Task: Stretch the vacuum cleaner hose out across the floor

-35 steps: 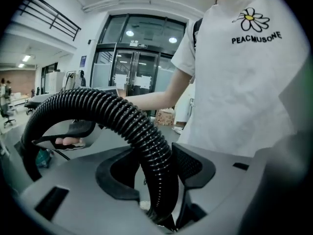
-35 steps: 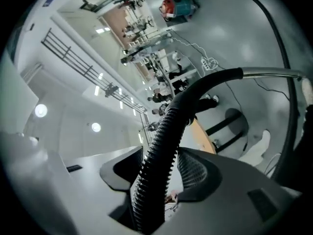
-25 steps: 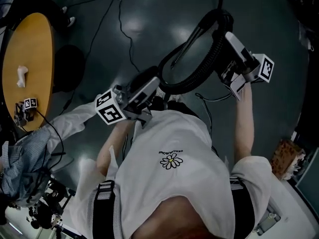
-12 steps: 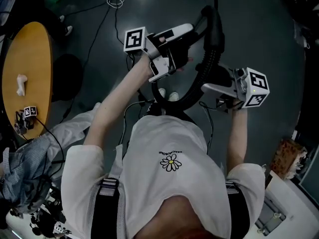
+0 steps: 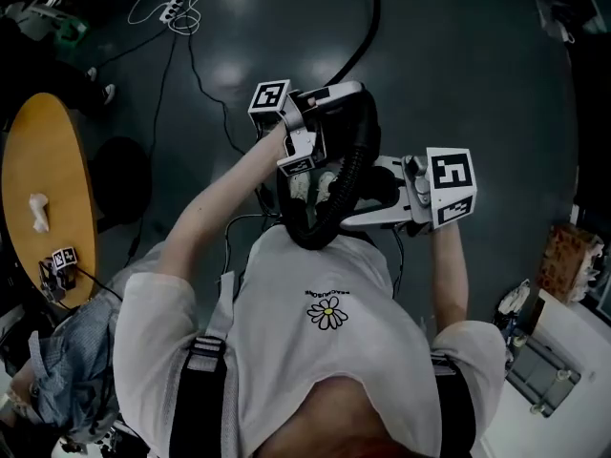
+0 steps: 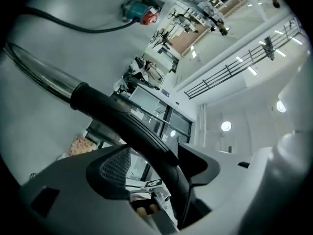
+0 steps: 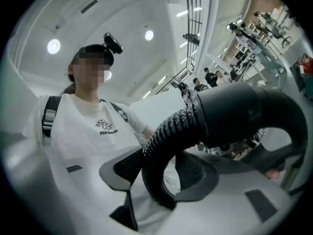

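Centre frame: hose (image 5: 346, 175) was clamped by right gripper (image 5: 361, 215) as anchor | upper centre: left gripper (image 5: 334, 98) jaws were being opened around handle (image 6: 128, 126), judged let go for a new hold.

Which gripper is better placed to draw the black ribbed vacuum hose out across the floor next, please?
Probably right. The right gripper is clamped on the black ribbed vacuum hose beside its smooth cuff, while the left gripper is opening its jaws around the black curved handle tube.
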A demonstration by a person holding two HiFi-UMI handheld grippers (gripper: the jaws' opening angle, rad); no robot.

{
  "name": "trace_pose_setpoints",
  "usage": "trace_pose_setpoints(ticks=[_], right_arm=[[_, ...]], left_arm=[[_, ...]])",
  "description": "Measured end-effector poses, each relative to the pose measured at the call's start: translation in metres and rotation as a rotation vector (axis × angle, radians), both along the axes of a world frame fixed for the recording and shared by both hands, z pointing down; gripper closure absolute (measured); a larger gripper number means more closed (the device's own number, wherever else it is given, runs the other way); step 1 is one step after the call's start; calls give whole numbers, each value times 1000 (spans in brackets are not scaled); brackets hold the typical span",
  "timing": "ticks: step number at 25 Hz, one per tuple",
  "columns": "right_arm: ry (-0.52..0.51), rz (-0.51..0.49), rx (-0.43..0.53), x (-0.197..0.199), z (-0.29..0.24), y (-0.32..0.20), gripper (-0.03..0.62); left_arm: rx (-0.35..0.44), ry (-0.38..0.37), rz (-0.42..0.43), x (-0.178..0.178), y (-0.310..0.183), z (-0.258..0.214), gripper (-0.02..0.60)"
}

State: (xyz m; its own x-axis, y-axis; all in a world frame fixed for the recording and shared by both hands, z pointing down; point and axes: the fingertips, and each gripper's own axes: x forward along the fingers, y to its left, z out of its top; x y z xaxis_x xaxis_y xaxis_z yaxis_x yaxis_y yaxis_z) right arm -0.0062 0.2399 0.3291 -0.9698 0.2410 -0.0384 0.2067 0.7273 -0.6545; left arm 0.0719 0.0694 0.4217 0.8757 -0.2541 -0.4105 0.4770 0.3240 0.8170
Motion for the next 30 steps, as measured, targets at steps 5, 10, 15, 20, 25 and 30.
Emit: trace_pose_setpoints(ticks=[5,10,15,20,25,30], right_arm=[[41,-53,30,-4,3,9,388],[158,-186,112,-9,14,35,393],[173,-132,92,-5,30,37,396],[-73,80,-249,31,48,34,395],[-290,487,-549,73,84,40,393],[-166,316,-503,15,99,92,391]], left_arm=[[43,137,94,12,6,-15,298],[227,195,239,29,25,-49,299],[278,210,193,22,17,-72,314],[358,281,-6,4,3,-103,343],[501,275,-77,-21,14,-111,382],[454,380,-86,-59,65,-113,405]])
